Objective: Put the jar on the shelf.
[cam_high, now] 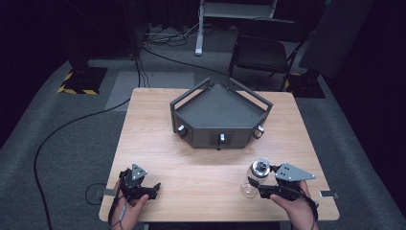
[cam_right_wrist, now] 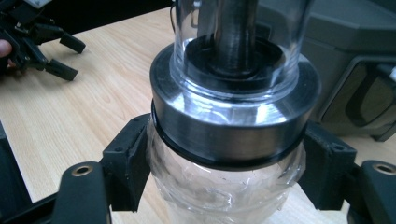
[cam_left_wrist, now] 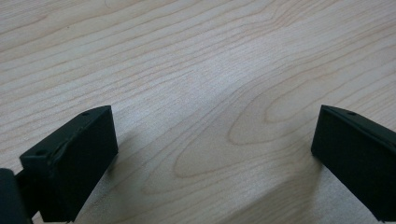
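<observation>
At the table's (cam_high: 158, 143) near right edge, a clear jar (cam_high: 253, 179) is clamped below its metal collar by the right gripper (cam_high: 261, 188); the grasp step looks done. A steady lift seems called for next. The left gripper (cam_high: 152, 188) is held wide, empty

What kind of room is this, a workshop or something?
Probably a lab or recording studio: a lone wooden table on grey carpet, dark curtains all around, cables trailing over the floor, and a person working handheld grippers.
</observation>
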Available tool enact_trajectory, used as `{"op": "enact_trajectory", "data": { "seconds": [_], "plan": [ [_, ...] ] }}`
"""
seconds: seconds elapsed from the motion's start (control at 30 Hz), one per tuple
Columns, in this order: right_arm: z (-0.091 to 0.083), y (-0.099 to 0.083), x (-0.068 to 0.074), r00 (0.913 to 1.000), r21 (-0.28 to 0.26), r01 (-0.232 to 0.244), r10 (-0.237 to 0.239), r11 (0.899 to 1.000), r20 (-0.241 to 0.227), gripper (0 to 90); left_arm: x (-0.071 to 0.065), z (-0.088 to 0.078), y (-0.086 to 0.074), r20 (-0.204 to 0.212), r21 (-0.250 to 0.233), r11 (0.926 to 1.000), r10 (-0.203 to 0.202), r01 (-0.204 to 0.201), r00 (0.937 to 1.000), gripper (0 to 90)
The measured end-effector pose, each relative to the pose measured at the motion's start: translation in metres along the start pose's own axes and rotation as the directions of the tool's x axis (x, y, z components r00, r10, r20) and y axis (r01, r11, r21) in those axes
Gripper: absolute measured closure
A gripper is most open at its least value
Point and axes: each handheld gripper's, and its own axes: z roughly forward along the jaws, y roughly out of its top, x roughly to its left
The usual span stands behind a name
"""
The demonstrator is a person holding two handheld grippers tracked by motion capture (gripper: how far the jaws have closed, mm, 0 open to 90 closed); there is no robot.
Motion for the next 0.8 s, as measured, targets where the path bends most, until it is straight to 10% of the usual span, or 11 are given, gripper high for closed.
{"op": "enact_trajectory", "data": {
  "seconds": [0.8],
  "plan": [
    [-0.006,0.054,-0.015,0.9993,-0.042,0.034,-0.033,0.999,0.020,28.9,0.000,0.000,0.000,0.001,0.001,1.0000,0.000,0.000,1.0000,0.3]
  ]
}}
